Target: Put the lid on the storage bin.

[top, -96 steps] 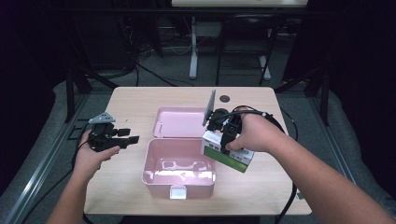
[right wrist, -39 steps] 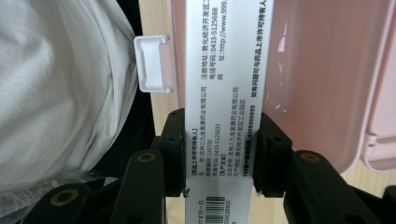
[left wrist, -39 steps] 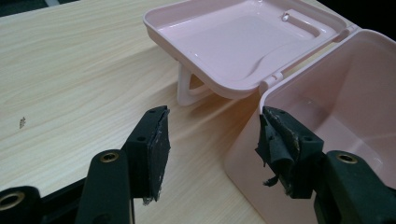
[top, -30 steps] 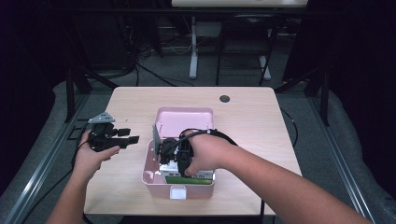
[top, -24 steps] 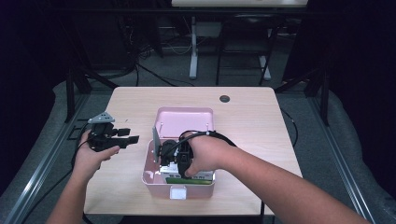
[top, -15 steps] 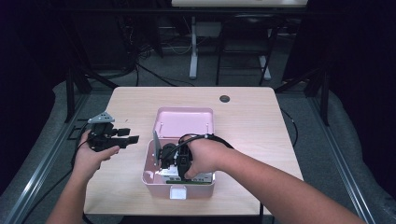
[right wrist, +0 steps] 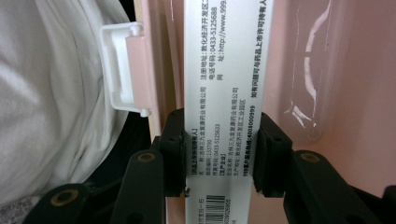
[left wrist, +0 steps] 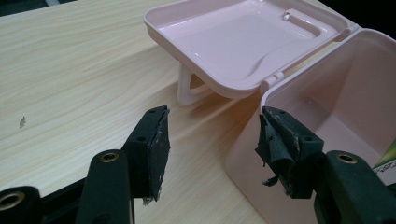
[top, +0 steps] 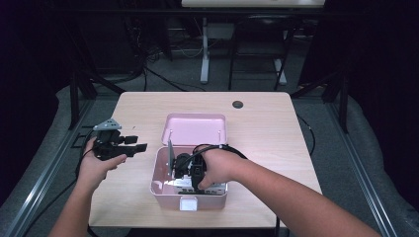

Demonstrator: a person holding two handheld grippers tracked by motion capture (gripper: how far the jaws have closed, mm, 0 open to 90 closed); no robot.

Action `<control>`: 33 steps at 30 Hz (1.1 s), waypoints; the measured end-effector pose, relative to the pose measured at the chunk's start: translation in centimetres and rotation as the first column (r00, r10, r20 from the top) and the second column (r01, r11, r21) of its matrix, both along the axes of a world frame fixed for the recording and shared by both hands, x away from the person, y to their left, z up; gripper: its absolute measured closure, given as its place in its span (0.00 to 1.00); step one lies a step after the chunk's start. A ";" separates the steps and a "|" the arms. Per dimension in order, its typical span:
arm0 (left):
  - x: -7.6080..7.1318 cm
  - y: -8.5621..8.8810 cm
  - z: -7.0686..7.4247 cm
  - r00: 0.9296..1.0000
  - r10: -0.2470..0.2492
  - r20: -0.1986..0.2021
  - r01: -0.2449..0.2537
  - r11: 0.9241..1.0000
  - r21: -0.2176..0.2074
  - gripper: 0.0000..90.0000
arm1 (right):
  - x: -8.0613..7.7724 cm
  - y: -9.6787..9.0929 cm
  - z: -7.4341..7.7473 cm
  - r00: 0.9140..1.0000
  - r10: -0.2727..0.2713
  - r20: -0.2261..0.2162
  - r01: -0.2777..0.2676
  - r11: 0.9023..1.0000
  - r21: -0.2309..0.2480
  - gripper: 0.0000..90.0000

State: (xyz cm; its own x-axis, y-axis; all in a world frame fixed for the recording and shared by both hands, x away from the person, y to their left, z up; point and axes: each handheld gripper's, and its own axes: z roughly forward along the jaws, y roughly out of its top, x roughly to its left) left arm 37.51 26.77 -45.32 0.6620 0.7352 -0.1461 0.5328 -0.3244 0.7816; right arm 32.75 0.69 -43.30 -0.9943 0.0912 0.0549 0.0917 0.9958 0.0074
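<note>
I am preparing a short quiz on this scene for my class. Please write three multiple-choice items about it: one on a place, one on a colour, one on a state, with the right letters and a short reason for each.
1. Where is the white printed carton?
A. on the bare table
B. inside the open box
C. on the floor

2. What colour is the box?
A. pink
B. blue
C. black

3. How are the jaws of the left gripper?
A. shut on the lid
B. shut on a cable
C. open, holding nothing

Answers:
1 B: the right gripper holds the carton down between the box's pink walls.
2 A: its body and the opened lid are both pink.
3 C: the left gripper view shows a wide gap between its pads, with bare table behind.
</note>
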 end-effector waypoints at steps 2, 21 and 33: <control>0.0 0.0 0.0 1.000 -0.006 -0.010 0.006 1.000 0.003 0.48 | 0.1 -0.1 -0.4 1.000 -0.010 -0.006 0.010 1.000 0.010 0.68; 0.1 0.2 -0.1 1.000 0.001 -0.010 -0.001 1.000 0.002 0.48 | 1.0 -0.5 -3.4 0.999 -0.026 -0.040 0.026 1.000 -0.003 0.68; 0.1 0.1 -0.1 1.000 -0.004 -0.011 0.004 1.000 0.005 0.48 | 1.0 -0.8 -3.0 0.998 -0.025 -0.056 0.026 0.999 0.023 0.68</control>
